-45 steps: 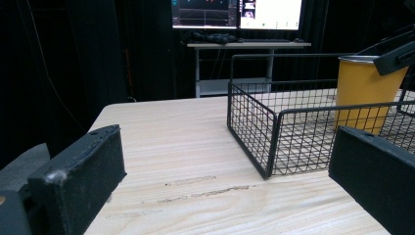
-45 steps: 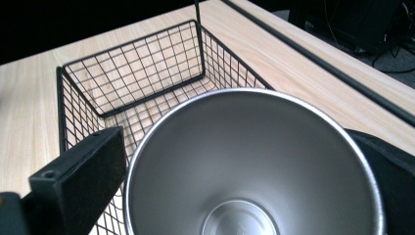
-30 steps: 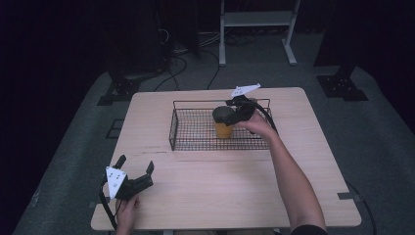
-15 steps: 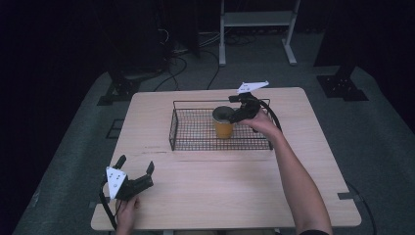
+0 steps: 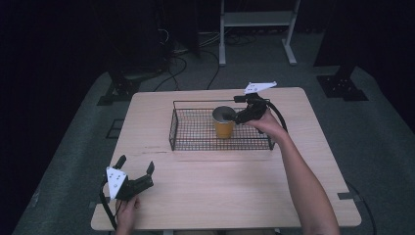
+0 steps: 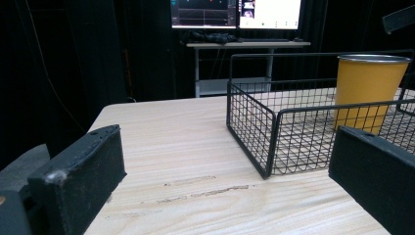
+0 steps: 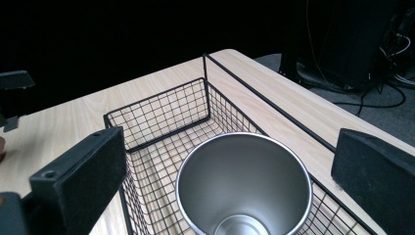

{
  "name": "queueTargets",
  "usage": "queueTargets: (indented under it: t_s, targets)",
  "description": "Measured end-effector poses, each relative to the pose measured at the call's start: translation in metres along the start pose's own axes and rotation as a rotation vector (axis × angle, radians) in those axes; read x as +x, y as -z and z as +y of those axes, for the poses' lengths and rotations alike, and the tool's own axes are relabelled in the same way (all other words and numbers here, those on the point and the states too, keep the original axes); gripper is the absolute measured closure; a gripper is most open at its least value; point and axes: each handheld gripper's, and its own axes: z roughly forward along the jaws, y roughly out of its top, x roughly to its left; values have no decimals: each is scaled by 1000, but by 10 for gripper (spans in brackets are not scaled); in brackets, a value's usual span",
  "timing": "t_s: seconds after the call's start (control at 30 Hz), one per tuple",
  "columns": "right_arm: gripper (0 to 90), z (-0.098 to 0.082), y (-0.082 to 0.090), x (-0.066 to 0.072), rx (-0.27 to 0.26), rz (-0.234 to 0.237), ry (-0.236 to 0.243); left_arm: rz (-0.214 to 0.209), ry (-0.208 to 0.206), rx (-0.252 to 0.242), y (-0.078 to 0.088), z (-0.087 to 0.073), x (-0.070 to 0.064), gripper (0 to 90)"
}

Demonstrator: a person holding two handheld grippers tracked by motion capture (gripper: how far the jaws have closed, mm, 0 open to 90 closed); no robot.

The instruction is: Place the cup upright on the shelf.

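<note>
One yellow steel cup [image 5: 224, 123], upright in the black wire basket [image 5: 195, 132], is being straddled by the spread right tool [image 5: 243, 115], directly above; left tool [image 5: 137, 172] is being rested spread on the worktop [image 5: 220, 186].

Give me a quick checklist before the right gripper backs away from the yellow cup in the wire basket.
1. Cup upright: ok. The yellow cup stands upright inside the wire basket.
2. Right gripper let go: ok. Its jaws stand wide apart on either side of the cup's rim, not touching it.
3. Cup resting on the basket floor: ok, as seen in the left gripper view.
4. Way out free: cannot tell. The basket's raised rail runs close beside the gripper.
5. Left gripper out of the way: ok. It rests open near the table front left corner.
</note>
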Motion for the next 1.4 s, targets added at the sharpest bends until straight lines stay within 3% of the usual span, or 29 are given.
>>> queueTargets:
  t_s: [0.3, 0.43, 0.93, 1.4]
  targets:
    - [0, -1, 14, 2, 12, 14, -3, 0, 0, 0, 0, 0, 0, 0]
    - [0, -1, 20, 4, -13, 18, -2, 0, -1, 1, 0, 0, 0, 0]
    - [0, -6, 42, 8, -21, 18, -4, 1, -4, 1, 0, 0, 0, 0]
    - [0, -24, 60, 6, -22, 1, -25, 2, -10, 2, -1, 0, -1, 0]
